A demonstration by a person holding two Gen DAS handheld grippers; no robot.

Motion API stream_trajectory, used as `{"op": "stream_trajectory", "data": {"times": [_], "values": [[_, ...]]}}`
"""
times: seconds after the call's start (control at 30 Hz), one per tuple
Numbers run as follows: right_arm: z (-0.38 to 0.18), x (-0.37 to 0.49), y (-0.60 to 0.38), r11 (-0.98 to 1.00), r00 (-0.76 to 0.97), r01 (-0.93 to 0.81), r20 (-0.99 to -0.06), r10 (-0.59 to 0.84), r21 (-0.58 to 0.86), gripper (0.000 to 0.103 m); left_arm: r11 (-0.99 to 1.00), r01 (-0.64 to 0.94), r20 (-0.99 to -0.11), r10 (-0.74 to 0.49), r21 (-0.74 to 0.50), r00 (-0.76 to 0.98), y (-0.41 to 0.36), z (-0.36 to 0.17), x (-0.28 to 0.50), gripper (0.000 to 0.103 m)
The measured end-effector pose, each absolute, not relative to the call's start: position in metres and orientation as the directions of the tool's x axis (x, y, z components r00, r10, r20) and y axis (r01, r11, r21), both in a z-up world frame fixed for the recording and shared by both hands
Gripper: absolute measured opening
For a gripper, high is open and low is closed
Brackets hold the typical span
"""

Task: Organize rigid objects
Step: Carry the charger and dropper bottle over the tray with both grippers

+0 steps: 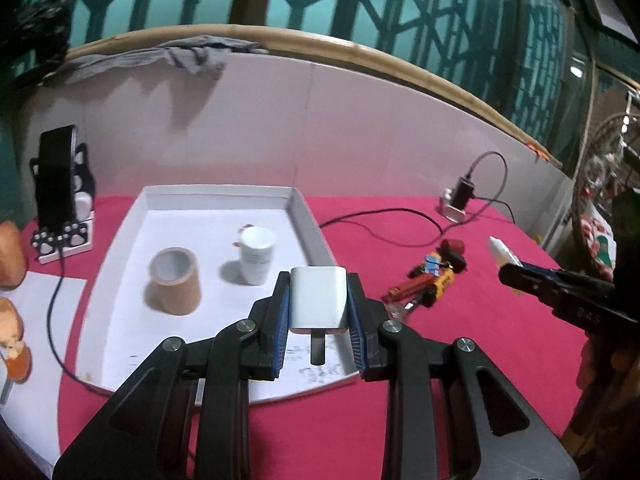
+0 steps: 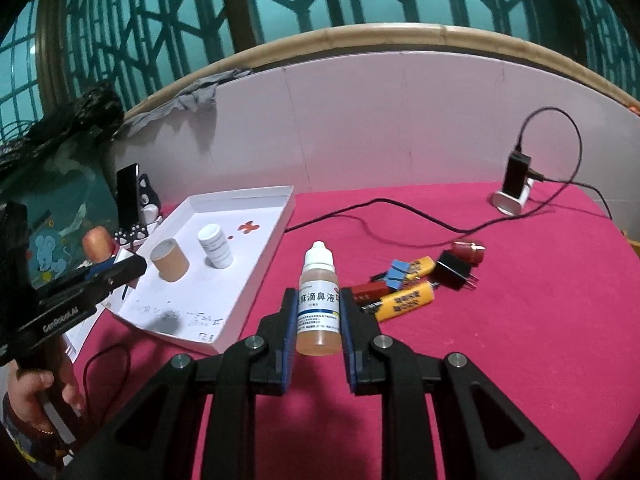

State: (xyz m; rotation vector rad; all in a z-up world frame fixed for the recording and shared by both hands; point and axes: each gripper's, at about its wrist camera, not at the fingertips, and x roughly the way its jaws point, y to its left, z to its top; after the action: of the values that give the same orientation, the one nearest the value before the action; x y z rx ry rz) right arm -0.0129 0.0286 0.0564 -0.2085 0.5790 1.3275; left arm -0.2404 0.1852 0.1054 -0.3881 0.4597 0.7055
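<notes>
Left wrist view: left gripper (image 1: 319,309) jaws clamped on charger (image 1: 318,300), lower centre, over tray (image 1: 298,216).
Right wrist view: right gripper (image 2: 320,320) jaws closed on dropper bottle (image 2: 319,304), lower centre, above red worktop (image 2: 520,340); tape roll (image 2: 170,261) and white bottle (image 2: 216,246) upright in tray, centre left; lighters (image 2: 408,298) centre right.

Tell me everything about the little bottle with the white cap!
The little bottle is small, see-through plastic, filled with pale orange liquid. It has a white pointed screw cap, still on, and a white label with Chinese writing and a blue band. It stands nearly upright, pinched at its sides between the blue-padded fingers of the right gripper, held up above the pink tablecloth, to the right of the white tray. Only the fingers touch it.
</notes>
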Motion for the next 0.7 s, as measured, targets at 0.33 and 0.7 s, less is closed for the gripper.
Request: {"op": "stream_trajectory", "data": {"times": [0.33, 0.7], "values": [[0.069, -0.046, 0.051, 0.171, 0.087, -0.978, -0.508, 0.857, 0.122, 0.018, 0.621, -0.754, -0.51, 0.587, -0.217, 0.63, 0.204, 0.105, -0.278, 0.025], [0.081, -0.082, 0.074, 0.091, 0.05, -0.994, -0.508, 0.86, 0.056, 0.018, 0.583, -0.779, -0.5, 0.615, -0.232, 0.61, 0.214, 0.107, -0.297, 0.025]]}}
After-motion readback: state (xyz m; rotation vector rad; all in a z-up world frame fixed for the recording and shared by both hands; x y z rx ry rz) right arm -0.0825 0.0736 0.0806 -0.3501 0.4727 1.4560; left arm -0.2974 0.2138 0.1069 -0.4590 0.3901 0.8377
